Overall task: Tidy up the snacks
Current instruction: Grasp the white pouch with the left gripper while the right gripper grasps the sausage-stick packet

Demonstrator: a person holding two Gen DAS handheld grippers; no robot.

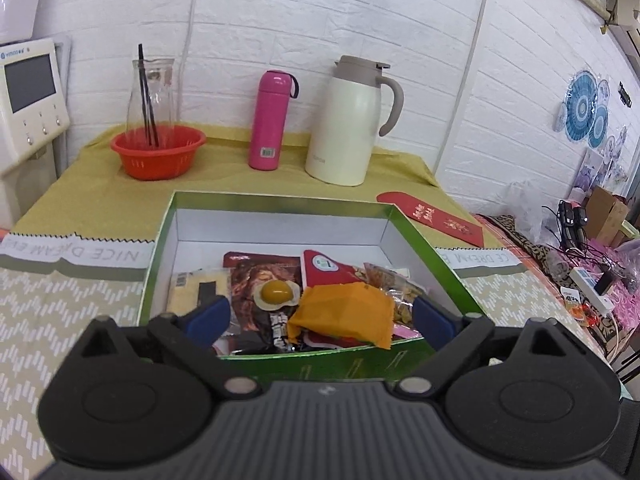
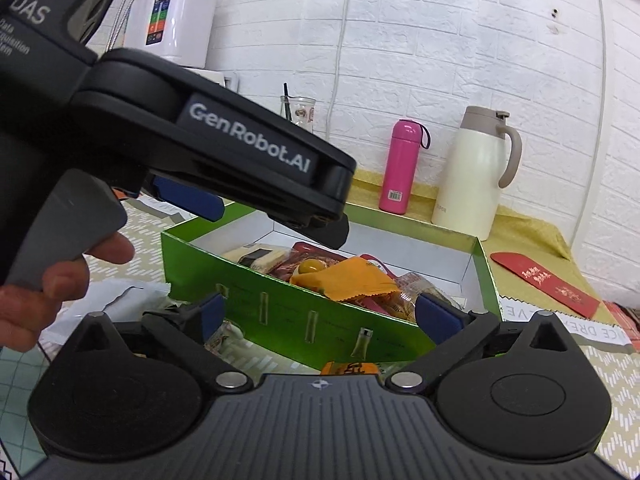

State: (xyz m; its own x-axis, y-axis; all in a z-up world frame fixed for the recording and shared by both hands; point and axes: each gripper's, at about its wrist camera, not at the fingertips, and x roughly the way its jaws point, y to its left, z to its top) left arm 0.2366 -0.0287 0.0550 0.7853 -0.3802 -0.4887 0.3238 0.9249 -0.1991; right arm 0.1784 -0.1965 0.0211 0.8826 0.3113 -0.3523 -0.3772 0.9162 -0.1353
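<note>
White brick wall (image 1: 320,20) behind yellow-clothed table (image 1: 100,200); both hand-held grippers (image 1: 320,316) (image 2: 316,312) spread, pinching nothing.

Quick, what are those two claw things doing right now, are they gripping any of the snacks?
Left gripper: open, holding nothing, above the snacks in the green box.
Right gripper: open, holding nothing, at the box's near wall.

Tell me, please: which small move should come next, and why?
Probably lower the open right gripper toward the orange packet lying on the table outside the green box. The other snacks, such as the orange pouch, already lie inside, and both grippers hold nothing.
</note>
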